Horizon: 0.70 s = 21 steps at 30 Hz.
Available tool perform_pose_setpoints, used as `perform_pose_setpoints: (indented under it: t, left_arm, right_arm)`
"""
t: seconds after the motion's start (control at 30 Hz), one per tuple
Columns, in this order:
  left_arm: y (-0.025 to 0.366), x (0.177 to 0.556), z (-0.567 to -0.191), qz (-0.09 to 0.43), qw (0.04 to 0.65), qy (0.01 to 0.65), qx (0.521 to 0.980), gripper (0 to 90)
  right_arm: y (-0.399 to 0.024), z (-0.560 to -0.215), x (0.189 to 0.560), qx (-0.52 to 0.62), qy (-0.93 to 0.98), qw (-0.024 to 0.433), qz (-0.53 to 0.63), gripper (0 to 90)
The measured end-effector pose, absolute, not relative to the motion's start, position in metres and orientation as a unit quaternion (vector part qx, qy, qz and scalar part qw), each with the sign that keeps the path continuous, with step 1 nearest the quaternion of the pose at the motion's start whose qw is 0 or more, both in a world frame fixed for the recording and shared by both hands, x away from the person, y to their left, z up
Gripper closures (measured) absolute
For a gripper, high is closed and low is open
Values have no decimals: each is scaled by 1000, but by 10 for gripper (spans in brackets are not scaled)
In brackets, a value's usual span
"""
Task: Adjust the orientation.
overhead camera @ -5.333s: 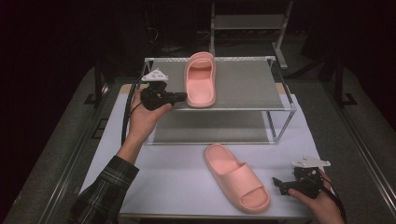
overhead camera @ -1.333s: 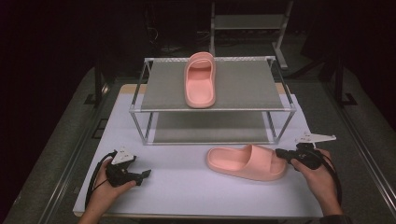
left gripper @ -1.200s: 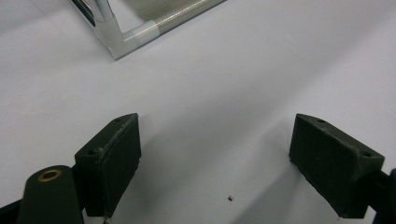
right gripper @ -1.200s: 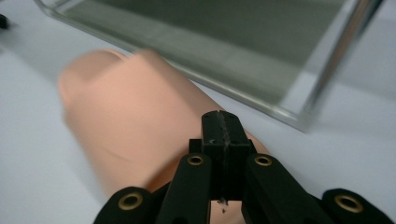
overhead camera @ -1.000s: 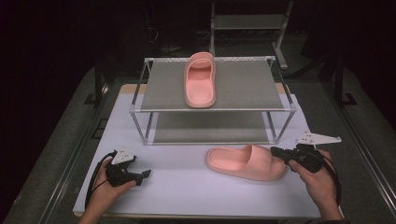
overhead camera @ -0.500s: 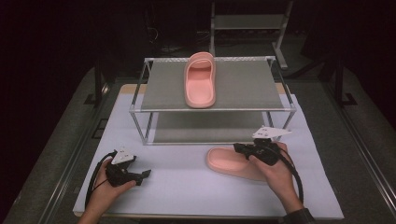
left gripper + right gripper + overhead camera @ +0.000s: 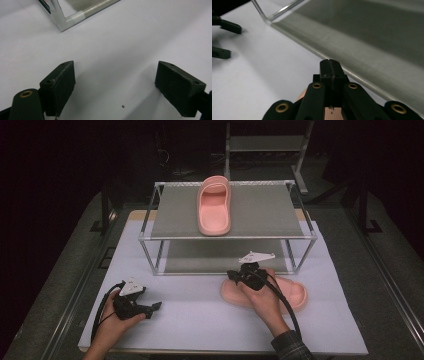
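Pink slipper on white mat, long axis crosswise, parallel to rack front; toe direction unclear. Right gripper has travelled from slipper's right end to its left end, jaws pressed together above slipper, which lies beneath and behind them. Left gripper unmoved, jaws spread over bare mat. Second slipper stays on rack top, lengthwise.

text: none readable | labels: none | brands: none on either slipper or the rack | numbers: none | signs: none | white table cover: plain, unmarked
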<state>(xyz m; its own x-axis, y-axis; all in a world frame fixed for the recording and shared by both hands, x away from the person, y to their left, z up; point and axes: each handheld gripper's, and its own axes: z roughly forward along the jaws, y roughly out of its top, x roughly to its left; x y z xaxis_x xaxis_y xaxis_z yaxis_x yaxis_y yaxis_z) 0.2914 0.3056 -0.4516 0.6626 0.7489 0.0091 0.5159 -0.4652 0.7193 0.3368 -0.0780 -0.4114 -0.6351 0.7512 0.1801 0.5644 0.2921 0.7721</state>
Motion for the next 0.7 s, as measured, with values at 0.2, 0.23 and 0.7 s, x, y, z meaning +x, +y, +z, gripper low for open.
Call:
perform_pose_setpoints:
  t: [0.2, 0.23, 0.7]
  left_arm:
    - [306, 291, -452, 164, 354, 376, 840, 154]
    - [306, 291, -452, 164, 354, 376, 840, 154]
    - [306, 291, -452, 164, 355, 376, 840, 154]
  right_arm:
    - [-66, -422, 342, 429, 806, 109, 393, 900]
    - [-66, -422, 342, 429, 806, 109, 393, 900]
    - [-64, -421, 325, 402, 828, 90, 382, 900]
